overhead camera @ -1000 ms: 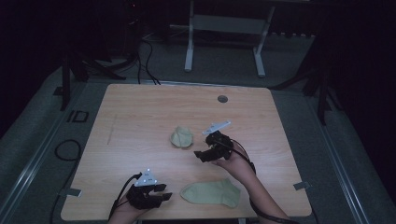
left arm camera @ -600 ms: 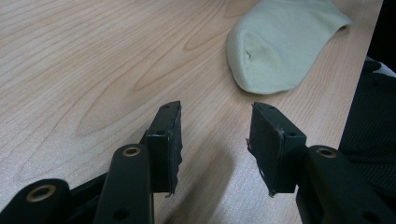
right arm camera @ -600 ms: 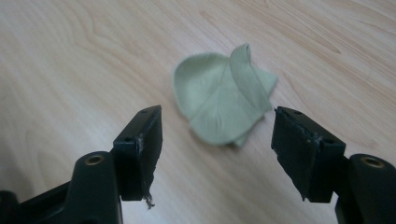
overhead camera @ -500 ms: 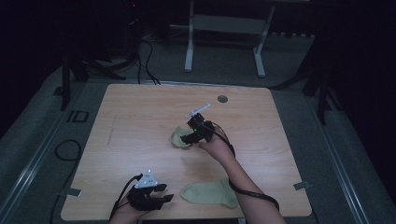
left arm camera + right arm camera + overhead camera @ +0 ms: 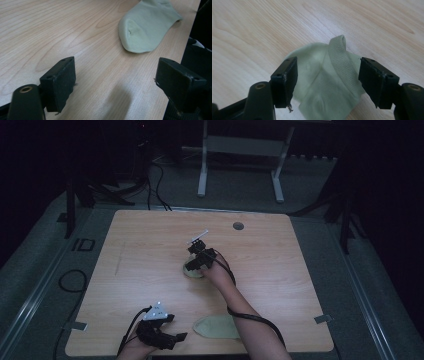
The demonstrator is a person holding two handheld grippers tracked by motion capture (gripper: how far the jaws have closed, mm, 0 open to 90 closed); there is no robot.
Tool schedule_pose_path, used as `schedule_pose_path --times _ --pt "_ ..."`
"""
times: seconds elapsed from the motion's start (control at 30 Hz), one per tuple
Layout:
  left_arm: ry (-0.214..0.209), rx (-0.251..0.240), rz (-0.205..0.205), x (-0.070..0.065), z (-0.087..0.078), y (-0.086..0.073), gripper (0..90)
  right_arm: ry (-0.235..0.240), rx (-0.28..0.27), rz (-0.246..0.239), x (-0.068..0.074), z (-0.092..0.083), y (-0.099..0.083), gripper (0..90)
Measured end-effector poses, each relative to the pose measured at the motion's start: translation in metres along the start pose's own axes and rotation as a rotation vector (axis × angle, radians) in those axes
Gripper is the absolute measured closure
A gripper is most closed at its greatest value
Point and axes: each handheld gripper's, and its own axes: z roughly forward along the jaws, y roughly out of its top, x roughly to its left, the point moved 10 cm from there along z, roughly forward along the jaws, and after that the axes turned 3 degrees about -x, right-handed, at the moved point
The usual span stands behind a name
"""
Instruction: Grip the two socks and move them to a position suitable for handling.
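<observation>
Directly between the wide-spread jaws of the right gripper (image 5: 328,85) lies the crumpled sock (image 5: 325,82), its ribbed cuff (image 5: 342,60) running away from the jaws, mid-tabletop (image 5: 300,270). Right forearm reaches forward, tool tipped down. Left gripper (image 5: 115,87), jaws likewise wide and empty, rests near the front edge, the flat sock (image 5: 147,25) just ahead.

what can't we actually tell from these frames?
- Bunched sock, high view: the right hand-held gripper and hand cover most of it.
- Same sock, right gripper view: near part cut off by the bottom edge; contact with the open jaws unclear.
- Flat sock, high view: forearm hides its right end.
- Flat sock, left gripper view: cuff end cut off by the top edge.
</observation>
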Motion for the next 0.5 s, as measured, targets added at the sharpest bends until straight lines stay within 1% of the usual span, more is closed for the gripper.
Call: schedule_pose_path --times 0.07,0.13,0.17,0.2,0.23,0.3,0.37,0.4,0.43,0.5 --pt "0.011 -0.002 0.0 0.002 -0.001 0.0 16.1 -0.007 0.013 -0.001 0.001 0.006 -0.002 31.8" --pt "0.024 0.005 0.01 0.003 -0.001 -0.001 16.1 -0.025 0.027 -0.013 0.002 0.011 -0.004 31.8" --pt "0.024 0.005 0.01 0.003 -0.001 -0.001 16.1 -0.025 0.027 -0.013 0.002 0.011 -0.004 31.8" --pt "0.039 0.014 0.015 0.004 0.0 -0.002 16.1 -0.024 0.027 -0.011 0.003 0.013 -0.005 31.8" --pt "0.043 0.015 0.019 0.005 0.001 -0.002 16.1 -0.039 0.035 -0.034 0.005 0.017 -0.007 32.5" --pt "0.049 0.023 0.027 0.005 0.001 -0.003 16.1 -0.083 0.038 -0.09 0.006 0.017 -0.009 38.5" --pt "0.051 0.024 0.027 0.005 0.002 -0.003 16.1 -0.083 0.034 -0.106 0.008 0.017 -0.009 44.0" --pt "0.05 0.025 0.029 0.004 0.002 -0.003 16.2 -0.087 0.032 -0.115 0.009 0.016 -0.009 53.4" --pt "0.049 0.026 0.033 0.004 0.002 -0.003 16.2 -0.099 0.032 -0.129 0.009 0.016 -0.009 57.8" --pt "0.05 0.025 0.028 0.004 0.002 -0.003 16.2 -0.122 0.037 -0.143 0.008 0.015 -0.008 66.8"
